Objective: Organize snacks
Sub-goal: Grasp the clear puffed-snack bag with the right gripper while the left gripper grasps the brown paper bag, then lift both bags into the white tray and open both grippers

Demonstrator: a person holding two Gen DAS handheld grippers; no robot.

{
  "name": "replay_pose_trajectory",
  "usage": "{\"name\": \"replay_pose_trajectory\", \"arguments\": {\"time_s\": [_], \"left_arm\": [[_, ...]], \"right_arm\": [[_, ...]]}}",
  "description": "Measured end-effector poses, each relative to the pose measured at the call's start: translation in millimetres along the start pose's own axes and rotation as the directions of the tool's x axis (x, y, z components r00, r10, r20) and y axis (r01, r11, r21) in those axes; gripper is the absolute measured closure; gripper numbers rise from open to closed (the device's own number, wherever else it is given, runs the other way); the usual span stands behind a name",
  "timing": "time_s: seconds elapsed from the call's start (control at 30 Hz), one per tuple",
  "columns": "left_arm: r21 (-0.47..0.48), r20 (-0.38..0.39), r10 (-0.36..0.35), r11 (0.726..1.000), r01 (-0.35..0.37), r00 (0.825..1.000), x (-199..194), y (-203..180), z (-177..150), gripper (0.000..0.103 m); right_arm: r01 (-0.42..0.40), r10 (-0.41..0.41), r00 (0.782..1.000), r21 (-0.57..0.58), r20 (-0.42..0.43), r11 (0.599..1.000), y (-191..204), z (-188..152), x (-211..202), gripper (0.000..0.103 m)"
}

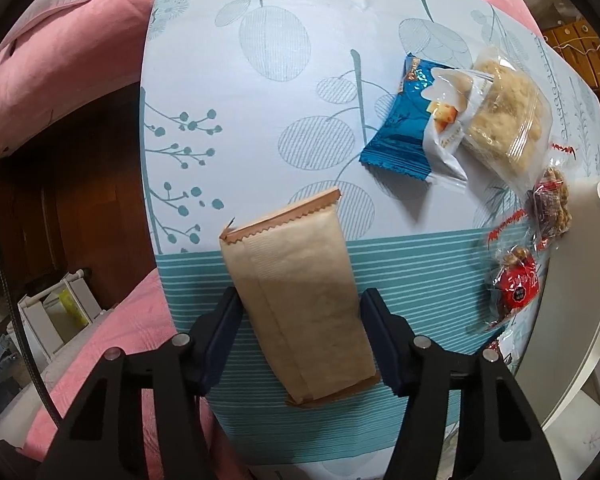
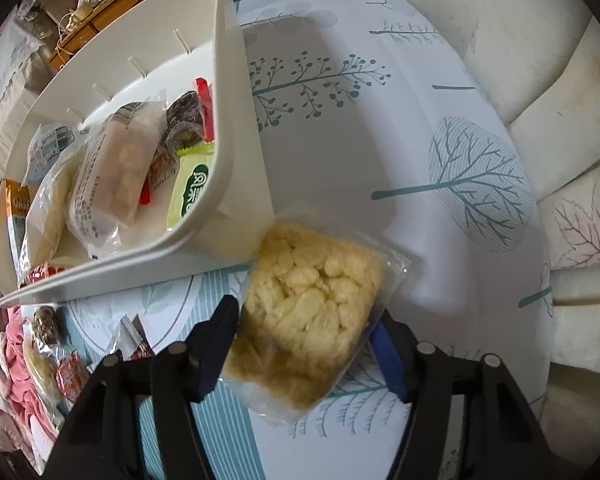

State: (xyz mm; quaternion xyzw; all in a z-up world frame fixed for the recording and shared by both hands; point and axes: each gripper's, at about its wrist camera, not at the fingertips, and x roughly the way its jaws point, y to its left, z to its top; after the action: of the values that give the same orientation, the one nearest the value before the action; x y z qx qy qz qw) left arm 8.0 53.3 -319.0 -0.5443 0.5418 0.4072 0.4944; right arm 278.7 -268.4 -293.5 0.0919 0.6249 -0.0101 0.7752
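The brown paper packet [image 1: 300, 300] lies on the teal-striped edge of the desk [image 1: 260, 92], at the 6 o'clock part of the left wrist view. It runs lengthwise between the fingers of the left gripper [image 1: 300, 320], which stand partly closed with both pads against its long edges. That looks like a grip across the narrow width, probably the easiest way to lift a flat packet.

In the right wrist view the clear bag of puffed rice cake [image 2: 304, 320] sits at 6 o'clock. The right gripper [image 2: 306, 344] has it between its fingers, half closed on the bag's sides. The bag's top corner lies just beside the white bin [image 2: 228, 112], which rises toward 11 o'clock. The bin already holds several wrapped snacks, so I judge it to be where both packets should go.

In the left wrist view, loose snacks wait on the desk. A blue packet [image 1: 404, 124] and a second rice cake bag [image 1: 508, 112] lie at 2 o'clock, and two small red-wrapped nut sweets [image 1: 532, 248] at 3 o'clock beside the bin's wall.
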Motion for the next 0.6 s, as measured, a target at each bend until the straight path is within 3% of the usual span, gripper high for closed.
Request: {"name": "replay_pose_trajectory", "arguments": {"time_s": [0.4,0.6], "left_arm": [[0.06,-0.08,0.027,0.998,-0.022,0.996,7.1,4.9,-7.9,0.046],[0.119,-0.079,0.013,0.993,-0.003,0.997,-2.5,3.0,-14.2,0.046]], "right_arm": [[-0.003,0.0,0.998,-0.042,-0.07,0.999,-10.7,-30.5,-6.5,0.043],[-0.024,0.019,0.996,-0.054,-0.089,0.998,-19.2,-44.0,-13.1,0.044]]}}
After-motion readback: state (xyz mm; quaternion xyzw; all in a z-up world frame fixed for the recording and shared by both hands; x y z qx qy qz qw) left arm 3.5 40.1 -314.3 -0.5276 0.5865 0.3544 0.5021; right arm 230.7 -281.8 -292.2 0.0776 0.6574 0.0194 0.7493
